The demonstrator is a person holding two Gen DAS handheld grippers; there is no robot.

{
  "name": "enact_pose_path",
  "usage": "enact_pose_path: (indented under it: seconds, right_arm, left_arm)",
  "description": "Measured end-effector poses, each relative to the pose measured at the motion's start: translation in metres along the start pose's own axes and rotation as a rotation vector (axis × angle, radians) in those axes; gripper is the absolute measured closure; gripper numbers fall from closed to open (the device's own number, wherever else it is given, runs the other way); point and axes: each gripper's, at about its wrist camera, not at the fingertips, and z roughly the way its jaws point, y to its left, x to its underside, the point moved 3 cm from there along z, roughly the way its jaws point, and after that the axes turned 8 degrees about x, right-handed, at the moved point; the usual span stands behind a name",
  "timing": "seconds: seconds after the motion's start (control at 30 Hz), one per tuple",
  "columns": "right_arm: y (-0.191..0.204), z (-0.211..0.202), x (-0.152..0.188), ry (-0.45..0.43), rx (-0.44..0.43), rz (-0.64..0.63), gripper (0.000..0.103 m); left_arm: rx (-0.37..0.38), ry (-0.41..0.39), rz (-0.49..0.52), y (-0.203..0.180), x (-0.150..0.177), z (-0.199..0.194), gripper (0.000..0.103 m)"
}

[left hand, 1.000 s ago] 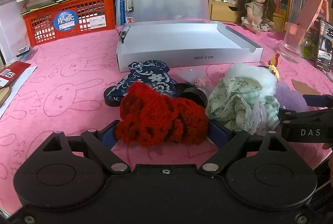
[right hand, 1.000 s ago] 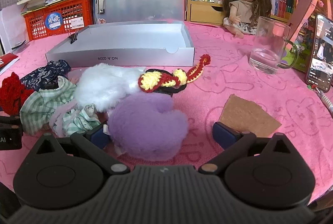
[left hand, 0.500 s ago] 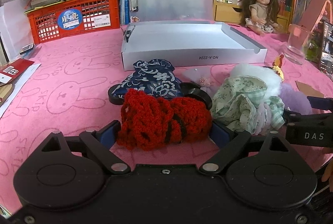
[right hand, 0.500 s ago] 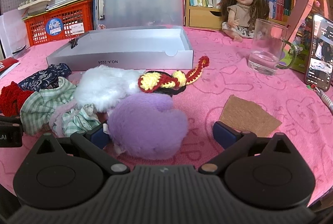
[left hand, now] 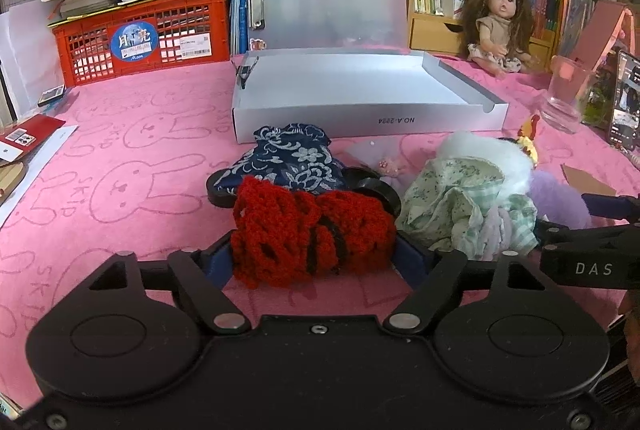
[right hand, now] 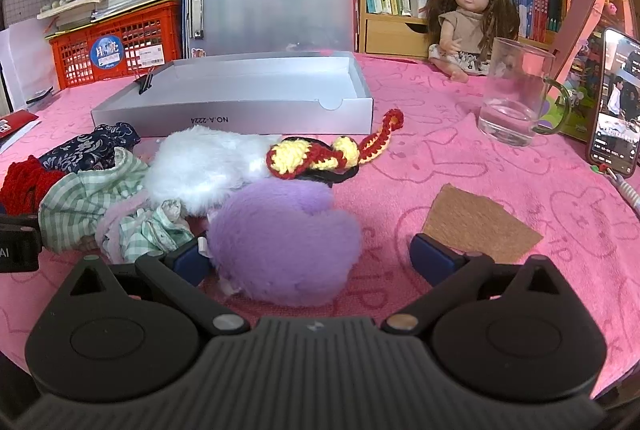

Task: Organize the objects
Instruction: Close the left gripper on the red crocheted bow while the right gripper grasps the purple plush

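Observation:
My left gripper [left hand: 314, 254] is shut on a red crocheted scrunchie [left hand: 312, 232], held just above the pink cloth. Behind it lie a navy floral scrunchie [left hand: 286, 160], a green checked scrunchie [left hand: 460, 200] and a white furry one [left hand: 480, 150]. My right gripper [right hand: 312, 258] is open around a purple furry scrunchie [right hand: 286, 242], which rests against its left finger. A yellow and red crocheted scrunchie [right hand: 316, 154] lies beyond it. An open grey box [left hand: 360, 90] stands at the back, empty; it also shows in the right wrist view [right hand: 240, 94].
A glass mug [right hand: 516, 98], a phone [right hand: 618, 102] and a brown felt square [right hand: 480, 222] are at the right. A doll [right hand: 468, 18] sits behind the box. A red crate [left hand: 140, 38] with books stands back left.
My left gripper has lifted slightly with the red scrunchie, which looks more squeezed. The right gripper has barely moved.

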Motion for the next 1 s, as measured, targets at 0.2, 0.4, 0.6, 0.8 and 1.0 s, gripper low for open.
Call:
enact_pose_path:
  seconds: [0.2, 0.4, 0.6, 0.8, 1.0]
  right_arm:
    - [-0.001, -0.003, -0.003, 0.010, -0.014, 0.001, 0.004]
    - [0.003, -0.010, -0.006, 0.003, -0.041, -0.004, 0.016]
    - [0.008, -0.018, -0.009, -0.016, -0.048, -0.014, 0.028]
    - [0.006, -0.029, -0.016, -0.050, -0.045, -0.006, 0.031]
    - [0.001, -0.041, -0.029, -0.101, -0.045, 0.007, 0.032]
  left_arm:
    - [0.006, -0.007, -0.013, 0.001, -0.002, -0.005, 0.032]
    - [0.004, -0.014, -0.020, 0.002, -0.003, -0.010, 0.034]
    - [0.004, -0.027, -0.025, 0.003, -0.006, -0.016, 0.035]
    - [0.015, -0.050, -0.025, 0.001, -0.013, -0.025, 0.035]
    - [0.024, -0.072, -0.025, 0.000, -0.024, -0.030, 0.035]
